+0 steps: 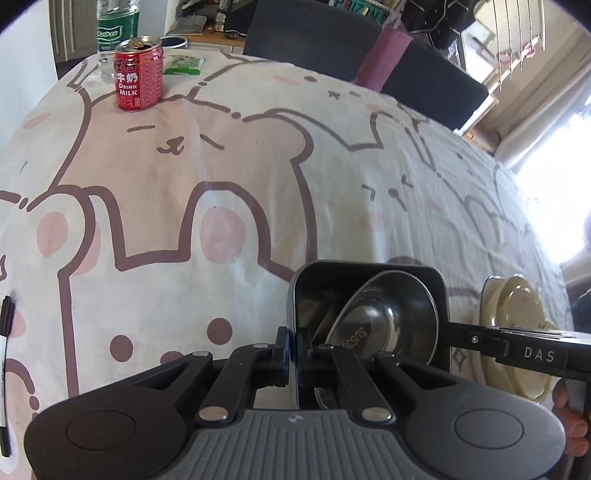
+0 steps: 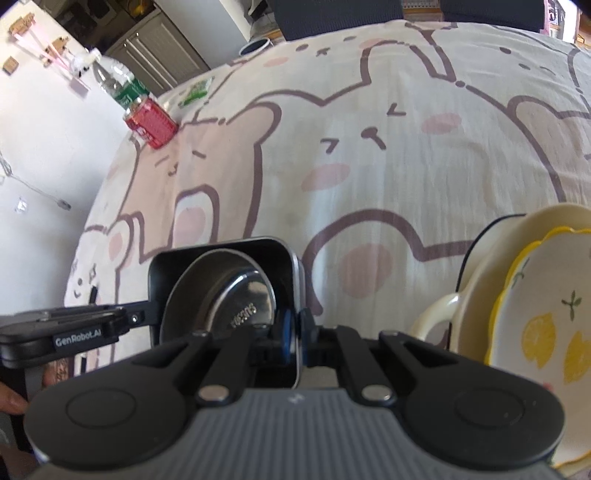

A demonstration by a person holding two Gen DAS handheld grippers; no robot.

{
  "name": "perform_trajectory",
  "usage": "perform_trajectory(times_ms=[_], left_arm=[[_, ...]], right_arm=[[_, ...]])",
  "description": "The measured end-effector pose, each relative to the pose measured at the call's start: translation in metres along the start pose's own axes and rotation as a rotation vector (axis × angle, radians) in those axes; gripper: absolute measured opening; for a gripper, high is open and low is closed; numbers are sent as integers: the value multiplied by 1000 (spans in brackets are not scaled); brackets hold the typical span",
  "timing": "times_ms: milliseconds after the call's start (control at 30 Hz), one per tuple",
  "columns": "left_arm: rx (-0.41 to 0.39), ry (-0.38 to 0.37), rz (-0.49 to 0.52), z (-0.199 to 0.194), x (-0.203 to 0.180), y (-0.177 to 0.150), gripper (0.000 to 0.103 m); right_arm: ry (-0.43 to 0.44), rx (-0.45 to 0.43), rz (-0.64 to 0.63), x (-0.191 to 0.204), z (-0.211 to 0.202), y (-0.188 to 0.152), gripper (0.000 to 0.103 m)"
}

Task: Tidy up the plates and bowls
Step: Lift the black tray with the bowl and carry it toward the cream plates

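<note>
A cream cloth printed with pink-cheeked cartoon bears (image 1: 221, 177) covers the surface; chairs and room clutter stand behind its far edge. Near the far left corner: a red milk-drink can (image 1: 139, 75), a clear water bottle with green label (image 1: 114, 22), a small green packet (image 1: 183, 65).

At the near edge, a dark square metal container with rounded corners (image 1: 369, 271) is pinched on both side walls: the left gripper (image 1: 294, 352) is clamped narrow on the left wall, the right gripper (image 2: 294, 334) likewise on the right wall. Inside leans a round stainless steel bowl (image 1: 388, 317), tilted, base outward. Just right of the container stand a cream handled ceramic plate (image 2: 480, 280) and a scalloped yellow-rimmed plate with lemon print (image 2: 546, 317), both on edge.

Judgement: the container's thin walls are stiff but slick, so the two-sided grip suits it. The steel bowl looks light and loose, likely to slide or clatter if tipped. The ceramics are fragile; rims are the sensible hold.
</note>
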State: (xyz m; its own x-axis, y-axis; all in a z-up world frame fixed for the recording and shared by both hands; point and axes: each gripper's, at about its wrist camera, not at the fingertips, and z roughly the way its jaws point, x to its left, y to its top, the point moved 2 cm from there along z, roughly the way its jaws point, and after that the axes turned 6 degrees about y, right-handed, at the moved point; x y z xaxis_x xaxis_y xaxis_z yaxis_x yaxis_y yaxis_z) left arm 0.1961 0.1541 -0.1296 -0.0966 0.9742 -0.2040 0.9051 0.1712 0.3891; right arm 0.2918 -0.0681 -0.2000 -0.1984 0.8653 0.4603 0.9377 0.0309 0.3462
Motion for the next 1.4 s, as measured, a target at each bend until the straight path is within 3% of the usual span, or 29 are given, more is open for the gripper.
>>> perform_trajectory(times_ms=[333, 867, 1400], left_arm=[[55, 27, 31, 15, -3, -5, 4], [74, -55, -63, 13, 12, -10, 6], [93, -37, -13, 14, 7, -12, 6]], right_arm=[[-35, 40, -2, -4, 15, -4, 7], [16, 42, 37, -9, 11, -8, 12], [10, 27, 39, -10, 16, -6, 9]])
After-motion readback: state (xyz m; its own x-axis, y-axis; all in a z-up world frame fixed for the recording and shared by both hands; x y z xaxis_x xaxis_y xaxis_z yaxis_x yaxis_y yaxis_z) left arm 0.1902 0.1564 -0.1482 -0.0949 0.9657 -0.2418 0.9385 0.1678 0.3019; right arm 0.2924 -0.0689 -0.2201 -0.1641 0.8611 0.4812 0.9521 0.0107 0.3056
